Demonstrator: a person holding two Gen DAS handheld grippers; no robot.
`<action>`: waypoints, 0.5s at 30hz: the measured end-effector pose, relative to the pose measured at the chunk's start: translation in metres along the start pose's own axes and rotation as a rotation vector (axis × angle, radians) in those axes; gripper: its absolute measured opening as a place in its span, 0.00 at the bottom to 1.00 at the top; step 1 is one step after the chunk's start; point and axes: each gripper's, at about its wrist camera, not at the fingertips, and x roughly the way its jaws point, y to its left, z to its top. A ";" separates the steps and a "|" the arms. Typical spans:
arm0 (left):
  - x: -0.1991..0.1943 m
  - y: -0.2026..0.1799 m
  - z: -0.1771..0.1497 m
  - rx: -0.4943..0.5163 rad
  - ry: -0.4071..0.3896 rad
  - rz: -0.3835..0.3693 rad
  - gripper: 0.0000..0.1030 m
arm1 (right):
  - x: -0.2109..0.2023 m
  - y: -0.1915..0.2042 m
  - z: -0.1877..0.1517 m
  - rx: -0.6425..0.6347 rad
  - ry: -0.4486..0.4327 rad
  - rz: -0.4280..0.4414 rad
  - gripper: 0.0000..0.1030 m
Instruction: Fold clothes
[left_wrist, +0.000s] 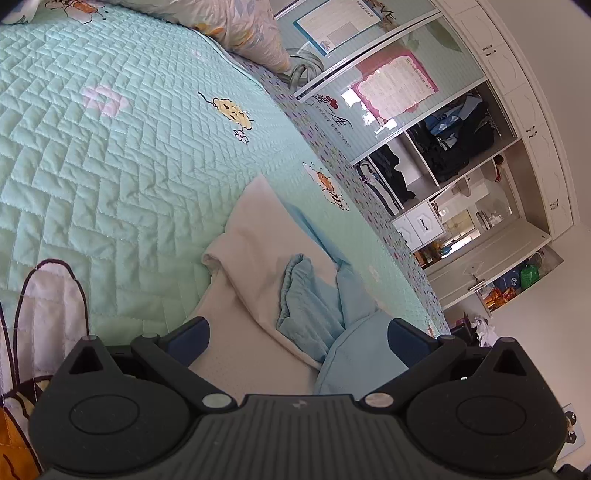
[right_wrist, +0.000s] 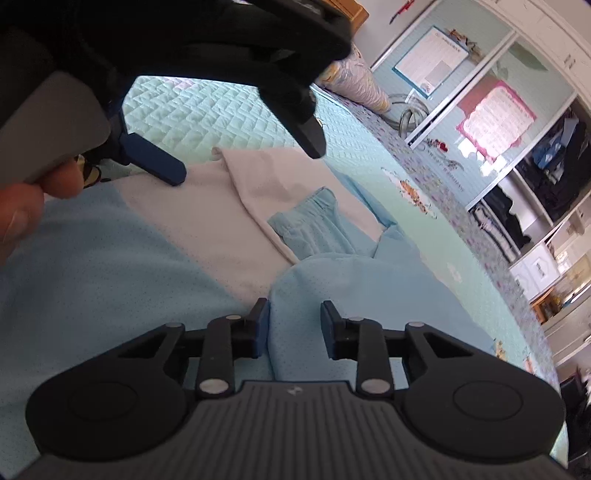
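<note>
A light blue and white garment (left_wrist: 258, 291) lies on the mint quilted bed (left_wrist: 110, 155). Its blue sleeve with a ribbed cuff (left_wrist: 299, 295) is folded over the white part. My left gripper (left_wrist: 297, 336) is open above the garment, with nothing between its fingers. In the right wrist view the garment (right_wrist: 207, 229) fills the middle, with the blue cuff (right_wrist: 314, 225) folded across. My right gripper (right_wrist: 293, 325) is open, its fingers either side of a raised blue fold (right_wrist: 332, 280). The left gripper (right_wrist: 243, 162) shows open at the top left of the right wrist view.
A floral pillow (left_wrist: 240, 29) lies at the bed's far end. An open wardrobe (left_wrist: 461, 147) with dark clothes and shelves stands past the bed's right edge (left_wrist: 354, 177). The person's hand (right_wrist: 22, 206) holds the left gripper.
</note>
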 end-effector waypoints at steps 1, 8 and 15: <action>0.000 -0.001 0.000 0.008 0.000 0.003 0.99 | 0.000 0.002 0.000 -0.012 0.000 -0.004 0.30; 0.000 -0.007 -0.002 0.040 -0.006 0.021 0.99 | 0.001 0.002 -0.002 -0.029 0.002 0.039 0.16; 0.003 -0.010 -0.003 0.052 -0.009 0.029 0.99 | -0.009 -0.040 -0.005 0.270 -0.024 0.160 0.02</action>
